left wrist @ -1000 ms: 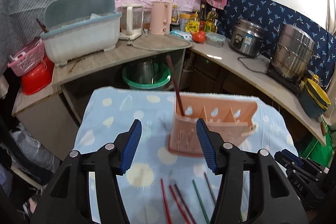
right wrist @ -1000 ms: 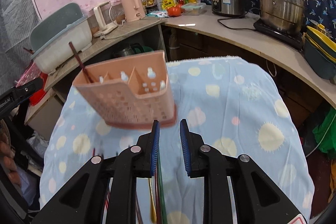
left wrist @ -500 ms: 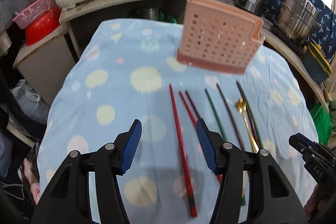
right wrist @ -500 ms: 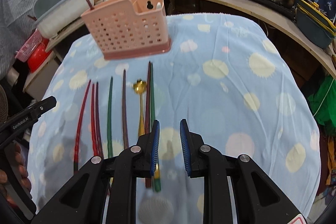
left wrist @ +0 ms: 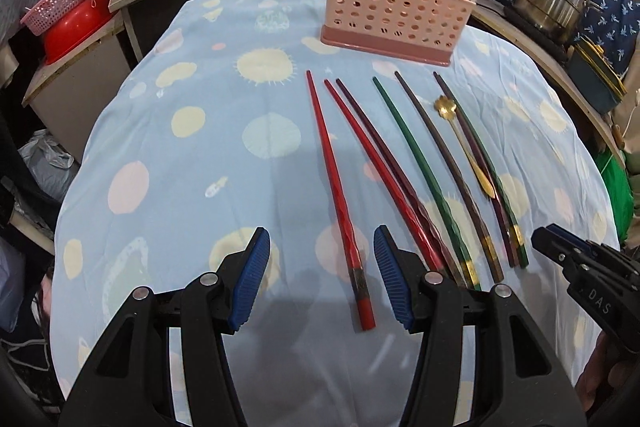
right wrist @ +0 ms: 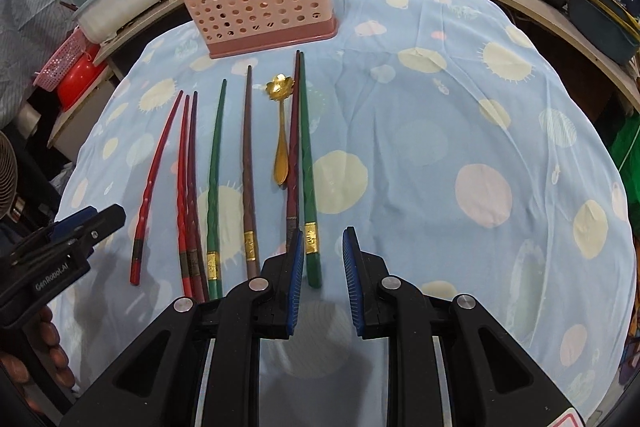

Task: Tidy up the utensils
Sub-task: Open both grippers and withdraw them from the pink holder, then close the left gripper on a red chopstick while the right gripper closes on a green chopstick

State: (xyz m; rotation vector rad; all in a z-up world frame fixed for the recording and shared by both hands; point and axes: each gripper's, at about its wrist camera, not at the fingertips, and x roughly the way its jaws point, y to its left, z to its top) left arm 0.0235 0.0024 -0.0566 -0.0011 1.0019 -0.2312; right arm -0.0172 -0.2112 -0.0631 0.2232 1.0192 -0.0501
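Left gripper [left wrist: 322, 279] dropped in over the outermost glossy red chopstick [left wrist: 334, 179], blue pads half open, straddling its butt end, nothing gripped. Perforated pink plastic utensil caddy [left wrist: 394, 1] sat beyond the row, one chopstick already in.

Right gripper [right wrist: 323, 281] came down too, narrow gap, empty, above the dark green chopstick [right wrist: 307, 163]. Pickup looked next.

The right tongs [right wrist: 323, 277] hang over the cloth-covered tabletop [right wrist: 440, 147] with their blue pads apart and nothing between them, just beside the green chopstick [right wrist: 307, 163] at the row's right end. A gold spoon [right wrist: 281, 131] lies among the chopsticks, and the pink utensil basket [right wrist: 256, 3] stands upright beyond them.
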